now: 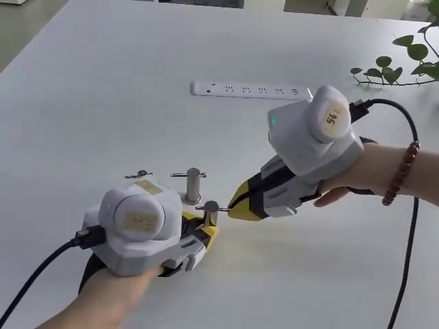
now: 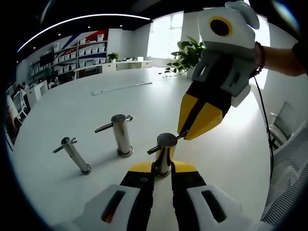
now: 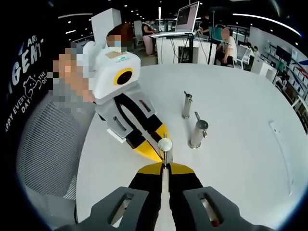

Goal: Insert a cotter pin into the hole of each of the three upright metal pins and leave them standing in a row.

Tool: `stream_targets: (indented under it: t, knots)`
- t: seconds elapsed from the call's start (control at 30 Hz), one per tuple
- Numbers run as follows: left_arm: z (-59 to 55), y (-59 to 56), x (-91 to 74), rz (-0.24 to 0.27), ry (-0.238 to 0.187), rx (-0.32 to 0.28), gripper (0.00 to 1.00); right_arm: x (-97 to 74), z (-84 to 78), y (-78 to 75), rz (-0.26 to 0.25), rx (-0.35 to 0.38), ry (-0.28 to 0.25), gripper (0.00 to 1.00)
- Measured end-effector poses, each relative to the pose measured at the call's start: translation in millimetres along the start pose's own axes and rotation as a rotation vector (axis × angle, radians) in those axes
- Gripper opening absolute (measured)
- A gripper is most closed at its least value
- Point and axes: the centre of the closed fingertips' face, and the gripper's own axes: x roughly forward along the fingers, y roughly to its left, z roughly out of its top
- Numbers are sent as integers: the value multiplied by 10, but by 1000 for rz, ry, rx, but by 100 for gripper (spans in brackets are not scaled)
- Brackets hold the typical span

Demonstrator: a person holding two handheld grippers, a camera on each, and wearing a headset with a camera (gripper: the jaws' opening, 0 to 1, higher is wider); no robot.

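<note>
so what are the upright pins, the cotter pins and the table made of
Upright pins: metal, likely polished steel, silvery with sharp highlights. Cotter pin through the middle one: thin silvery metal too. Table: smooth matt white, perhaps laminate; the surface alone doesn't settle it.

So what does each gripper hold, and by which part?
The left gripper clamps the nearest metal pin by its lower shaft. The right gripper pinches the cotter pin by one end.

A white desk (image 1: 103, 103) is provided as the work surface, on which three metal pins (image 2: 120, 135) are stood upright in a row near the front, a white power strip (image 1: 250, 90) is laid flat farther back, and a leafy plant sprig (image 1: 391, 70) is trailed over the far right corner.
</note>
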Motion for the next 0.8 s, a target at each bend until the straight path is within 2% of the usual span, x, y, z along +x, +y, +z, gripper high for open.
stream_targets:
  t: [0.37, 0.57, 0.8]
  knots:
    - [4, -3, -1, 4, 0, -3, 12, 31, 17, -37, -16, -32, 18, 0]
    - [4, -7, -1, 9, -3, -4, 12, 58, 41, -52, -23, -12, 21, 0]
    - [4, -8, 0, 19, -6, -5, 12, 79, 55, -61, -28, -25, 31, 0]
